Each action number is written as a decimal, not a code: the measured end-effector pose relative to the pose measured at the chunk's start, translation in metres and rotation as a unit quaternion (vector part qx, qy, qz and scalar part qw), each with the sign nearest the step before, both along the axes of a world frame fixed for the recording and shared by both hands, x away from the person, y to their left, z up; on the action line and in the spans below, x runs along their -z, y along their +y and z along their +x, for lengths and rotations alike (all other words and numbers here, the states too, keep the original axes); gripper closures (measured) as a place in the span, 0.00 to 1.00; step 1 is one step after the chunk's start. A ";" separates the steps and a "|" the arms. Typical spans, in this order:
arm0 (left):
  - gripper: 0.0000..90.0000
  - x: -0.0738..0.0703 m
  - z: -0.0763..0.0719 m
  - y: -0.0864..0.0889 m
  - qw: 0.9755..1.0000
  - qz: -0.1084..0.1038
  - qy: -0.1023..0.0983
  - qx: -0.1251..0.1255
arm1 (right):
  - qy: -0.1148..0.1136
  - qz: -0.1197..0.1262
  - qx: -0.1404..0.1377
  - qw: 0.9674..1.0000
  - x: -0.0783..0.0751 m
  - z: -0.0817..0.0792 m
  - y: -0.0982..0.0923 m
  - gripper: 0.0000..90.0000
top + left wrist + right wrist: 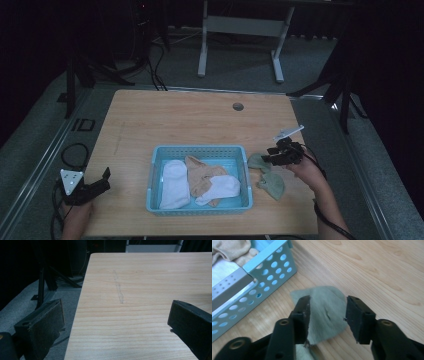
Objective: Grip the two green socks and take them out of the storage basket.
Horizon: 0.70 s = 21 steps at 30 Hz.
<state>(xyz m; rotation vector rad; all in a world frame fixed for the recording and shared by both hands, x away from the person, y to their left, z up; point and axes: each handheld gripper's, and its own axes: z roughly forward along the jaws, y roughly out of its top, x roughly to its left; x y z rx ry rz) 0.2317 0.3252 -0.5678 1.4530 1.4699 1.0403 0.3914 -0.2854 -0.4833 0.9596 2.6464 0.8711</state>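
A light blue perforated basket (156, 161) sits near the table's front, holding two white socks (175, 183) and a tan sock (197, 174). To its right a pale green sock (271, 184) lies flat on the wood. My right gripper (265, 157) hovers over the sock's far end, open; in the right gripper view its jaws straddle the green sock (327, 312) with the basket's corner (272, 255) at upper left. At the front left edge my left gripper (104, 179) stands open, nothing between its jaws, and its own view looks along the bare table (140, 285).
A round cable hole (238, 106) marks the table's back. White desk legs (202, 47) and dark stands stand on the grey floor behind. Black cables (72, 150) trail on the floor at the left.
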 end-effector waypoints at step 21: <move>0.00 0.000 0.000 0.000 1.000 0.001 0.001 -0.001 | -0.035 0.041 0.103 0.993 0.004 -0.029 -0.065 0.36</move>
